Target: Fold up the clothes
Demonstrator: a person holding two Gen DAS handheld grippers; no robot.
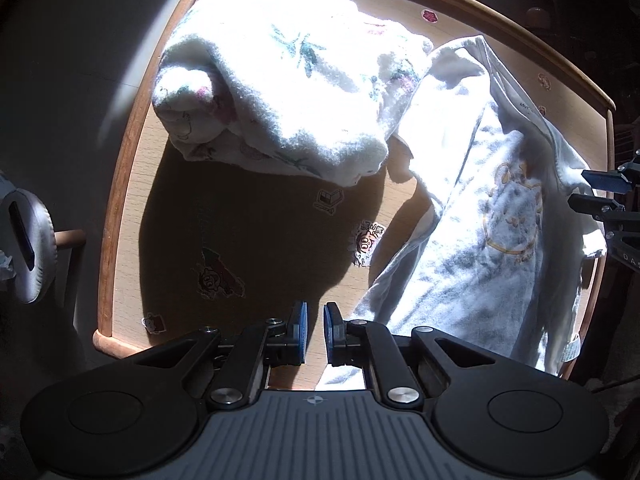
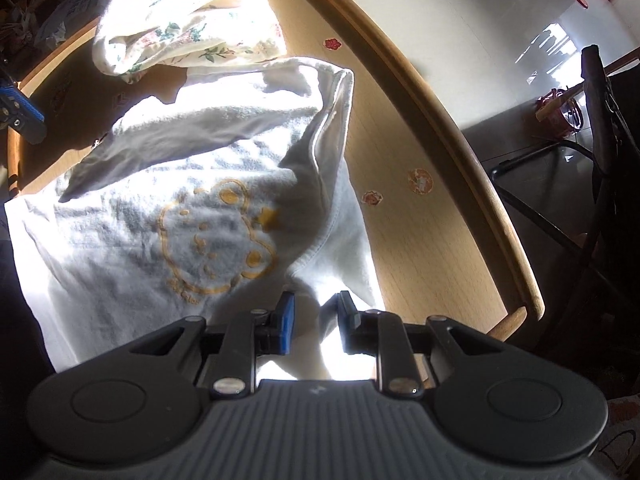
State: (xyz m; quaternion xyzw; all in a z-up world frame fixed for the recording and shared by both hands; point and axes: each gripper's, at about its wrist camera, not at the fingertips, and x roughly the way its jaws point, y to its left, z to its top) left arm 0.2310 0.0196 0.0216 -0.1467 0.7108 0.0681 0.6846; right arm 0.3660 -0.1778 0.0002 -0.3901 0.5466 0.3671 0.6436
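Note:
A white top with a yellow bear print [image 1: 500, 208] [image 2: 180, 220] lies spread on the wooden table [image 1: 240, 220] [image 2: 420, 240], one flap turned over its upper part. Beyond it sits a folded floral garment [image 1: 280, 92] [image 2: 188, 24]. My left gripper [image 1: 315, 314] points down over bare tabletop just left of the top's edge. Its jaws stand a narrow gap apart with nothing between them. My right gripper [image 2: 316, 306] hangs over the top's right edge, jaws apart. A ridge of white cloth lies in the gap, and the pads do not press on it.
The table has a raised wooden rim [image 2: 460, 132] and cartoon stickers [image 1: 366, 242] on its surface. A dark chair frame [image 2: 600, 120] and a red basket [image 2: 560, 114] stand on the floor to the right. A grey padded object [image 1: 28, 248] hangs off the table's left side.

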